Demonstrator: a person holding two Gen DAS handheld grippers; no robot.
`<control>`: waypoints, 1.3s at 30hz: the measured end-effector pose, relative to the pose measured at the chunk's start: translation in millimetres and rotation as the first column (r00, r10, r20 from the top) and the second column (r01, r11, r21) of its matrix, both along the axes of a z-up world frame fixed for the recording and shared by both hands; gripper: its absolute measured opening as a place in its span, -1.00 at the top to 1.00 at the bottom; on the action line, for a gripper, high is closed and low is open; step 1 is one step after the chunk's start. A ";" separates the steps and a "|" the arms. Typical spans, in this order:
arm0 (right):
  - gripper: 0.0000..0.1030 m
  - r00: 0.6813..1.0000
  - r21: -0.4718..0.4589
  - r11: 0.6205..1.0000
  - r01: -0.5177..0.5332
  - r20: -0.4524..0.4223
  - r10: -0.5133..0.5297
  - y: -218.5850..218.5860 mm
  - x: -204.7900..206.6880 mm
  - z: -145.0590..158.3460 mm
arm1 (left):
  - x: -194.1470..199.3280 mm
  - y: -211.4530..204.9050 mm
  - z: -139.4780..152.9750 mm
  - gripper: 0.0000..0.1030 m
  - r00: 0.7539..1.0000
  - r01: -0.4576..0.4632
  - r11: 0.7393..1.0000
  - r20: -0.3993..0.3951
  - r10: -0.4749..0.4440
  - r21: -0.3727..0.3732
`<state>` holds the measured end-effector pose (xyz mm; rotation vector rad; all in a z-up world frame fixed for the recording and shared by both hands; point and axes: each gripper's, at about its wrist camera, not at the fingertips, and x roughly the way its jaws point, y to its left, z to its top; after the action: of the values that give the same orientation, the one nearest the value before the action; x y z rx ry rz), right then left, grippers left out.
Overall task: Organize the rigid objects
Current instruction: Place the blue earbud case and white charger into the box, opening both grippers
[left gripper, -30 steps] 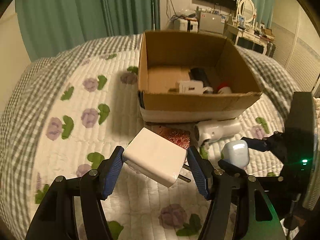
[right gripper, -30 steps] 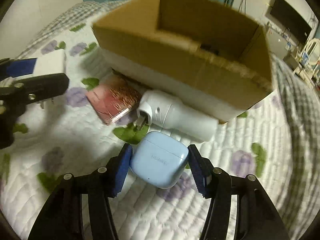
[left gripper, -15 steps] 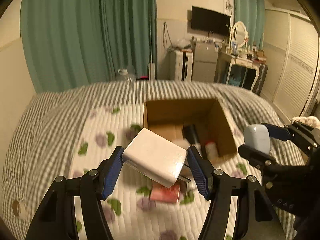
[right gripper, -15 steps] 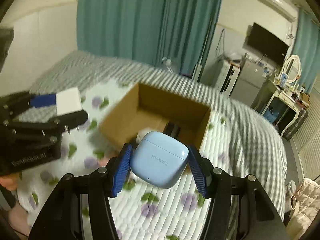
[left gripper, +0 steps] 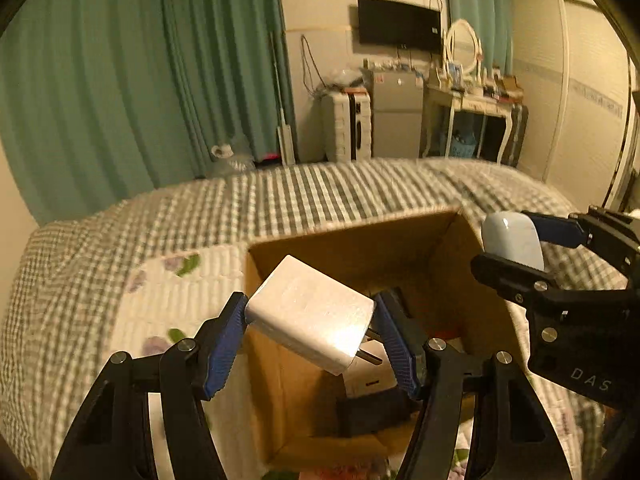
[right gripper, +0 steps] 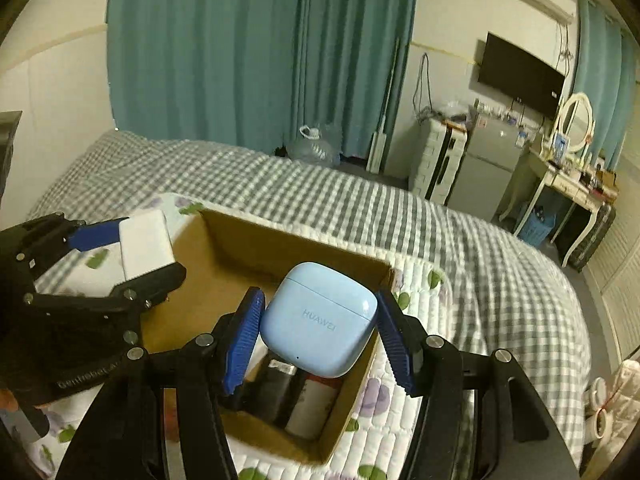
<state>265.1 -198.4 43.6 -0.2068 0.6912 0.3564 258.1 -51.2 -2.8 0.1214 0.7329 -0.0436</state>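
Two loads: we hold the left gripper (left gripper: 310, 330) clamped on the charger (left gripper: 308, 314), the right gripper (right gripper: 320, 334) clamped on the earbud case (right gripper: 320, 320), both above the open box (right gripper: 248, 240), which lies directly below.

Charger block (left gripper: 310, 314): smooth white plastic, slight sheen, metal prongs. Earbud case (right gripper: 319, 318): glossy pale-blue plastic. Box (right gripper: 240, 248): matt brown cardboard. Gripper pads (right gripper: 242, 338): ribbed blue rubbery. Bed cover (right gripper: 460, 240): quilted cloth.
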 end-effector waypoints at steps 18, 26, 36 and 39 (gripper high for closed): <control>-0.10 0.999 0.005 1.000 -0.014 -0.035 0.014 -8.5 42.5 -54.0 | 23.1 3.0 -35.7 -0.45 1.000 -0.016 1.000 -0.017 0.016 -0.001; -0.48 1.000 0.030 0.999 0.013 -0.029 -0.012 -3.4 28.5 -29.6 | -13.5 17.9 9.6 -0.57 0.998 -0.038 0.999 0.050 0.037 0.024; -0.62 0.998 -0.012 1.000 -0.006 0.062 0.007 -13.4 -72.2 56.3 | -102.8 37.1 86.4 -0.73 0.984 -0.093 0.996 0.151 0.090 0.012; -0.62 0.998 -0.023 1.000 -0.005 0.057 0.007 -17.2 -104.7 68.8 | -131.2 39.1 99.7 -0.74 0.981 -0.092 0.996 0.172 0.089 0.010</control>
<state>160.4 -215.6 112.4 -0.2404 0.6385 0.3471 126.9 -12.1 96.8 0.1071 0.5656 0.0594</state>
